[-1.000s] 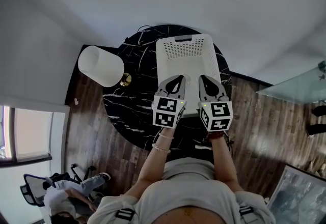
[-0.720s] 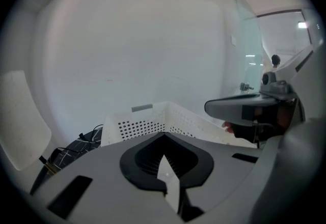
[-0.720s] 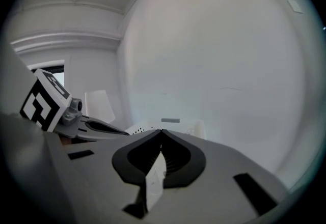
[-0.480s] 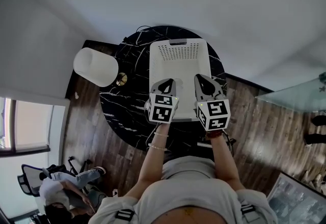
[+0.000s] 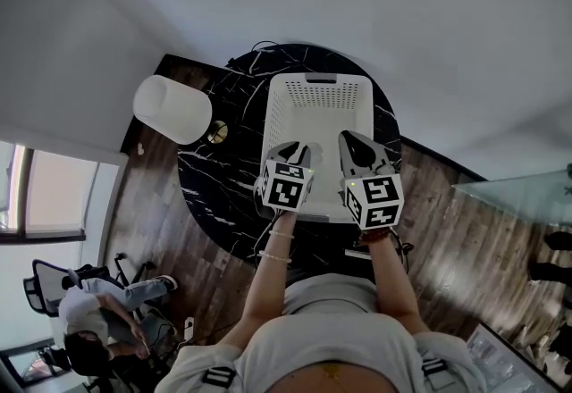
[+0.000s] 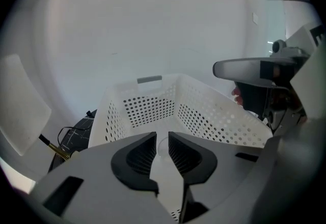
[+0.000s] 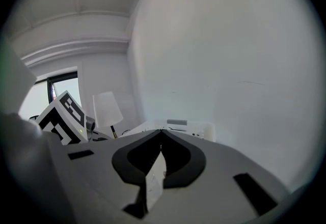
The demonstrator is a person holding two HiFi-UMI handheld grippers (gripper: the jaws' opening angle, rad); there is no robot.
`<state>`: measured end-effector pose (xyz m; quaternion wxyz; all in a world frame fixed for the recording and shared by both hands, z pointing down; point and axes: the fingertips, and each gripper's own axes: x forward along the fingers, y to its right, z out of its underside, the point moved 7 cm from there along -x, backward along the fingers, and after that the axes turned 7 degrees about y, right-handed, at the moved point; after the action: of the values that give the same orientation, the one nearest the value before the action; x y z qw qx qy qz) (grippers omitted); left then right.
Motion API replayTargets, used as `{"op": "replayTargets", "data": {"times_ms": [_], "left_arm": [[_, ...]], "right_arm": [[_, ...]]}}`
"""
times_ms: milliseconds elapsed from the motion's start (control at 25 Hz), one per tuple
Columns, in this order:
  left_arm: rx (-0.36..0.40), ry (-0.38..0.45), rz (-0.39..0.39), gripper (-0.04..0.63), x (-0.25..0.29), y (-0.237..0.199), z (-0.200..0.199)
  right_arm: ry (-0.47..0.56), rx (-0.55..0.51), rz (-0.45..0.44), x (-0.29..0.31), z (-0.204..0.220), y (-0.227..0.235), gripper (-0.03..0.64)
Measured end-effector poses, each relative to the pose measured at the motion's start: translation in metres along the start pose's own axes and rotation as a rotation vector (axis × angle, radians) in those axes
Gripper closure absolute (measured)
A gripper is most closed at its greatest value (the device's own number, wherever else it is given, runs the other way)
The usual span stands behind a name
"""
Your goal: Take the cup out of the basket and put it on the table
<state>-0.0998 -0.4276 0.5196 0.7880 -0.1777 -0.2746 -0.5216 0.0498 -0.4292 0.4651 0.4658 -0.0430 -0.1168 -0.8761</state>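
A white perforated basket [image 5: 317,105] stands on the round black marble table [image 5: 214,181]. My left gripper [image 5: 298,152] tips down over the basket's near edge. Its jaws have just been opening, with a narrow gap and nothing pressed between the pads. In the left gripper view [image 6: 163,147] that gap shows a faint clear round rim on the basket [image 6: 147,108] floor, seemingly the cup [image 6: 160,146]. My right gripper [image 5: 357,141] hovers over the near right rim, shut and empty, tips touching in its own view [image 7: 161,134].
A white lamp [image 5: 174,110] with a brass stem stands at the table's left edge, also in the right gripper view [image 7: 107,108]. A cable lies by the basket's far left corner [image 6: 71,134]. Wood floor surrounds the table; a seated person is at lower left [image 5: 98,311].
The left gripper has tipped downward into the basket's near end and its jaws have parted. The right gripper has shifted slightly over the rim and stays shut.
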Motion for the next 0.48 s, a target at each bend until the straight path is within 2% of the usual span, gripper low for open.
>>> {"op": "replayTargets", "data": {"times_ms": [120, 320, 480], "left_arm": [[-0.019, -0.049, 0.006, 0.514, 0.006, 0.0, 0.003], [-0.036, -0.069, 0.019, 0.488, 0.018, -0.002, 0.005], [-0.013, -0.121, 0.02, 0.488, 0.032, -0.002, 0.011]], "right_arm": [[-0.002, 0.013, -0.019, 0.004, -0.001, 0.003, 0.608], [-0.004, 0.023, -0.039, 0.01, -0.001, 0.009, 0.609], [0.001, 0.044, -0.056, 0.014, -0.002, 0.012, 0.609]]}}
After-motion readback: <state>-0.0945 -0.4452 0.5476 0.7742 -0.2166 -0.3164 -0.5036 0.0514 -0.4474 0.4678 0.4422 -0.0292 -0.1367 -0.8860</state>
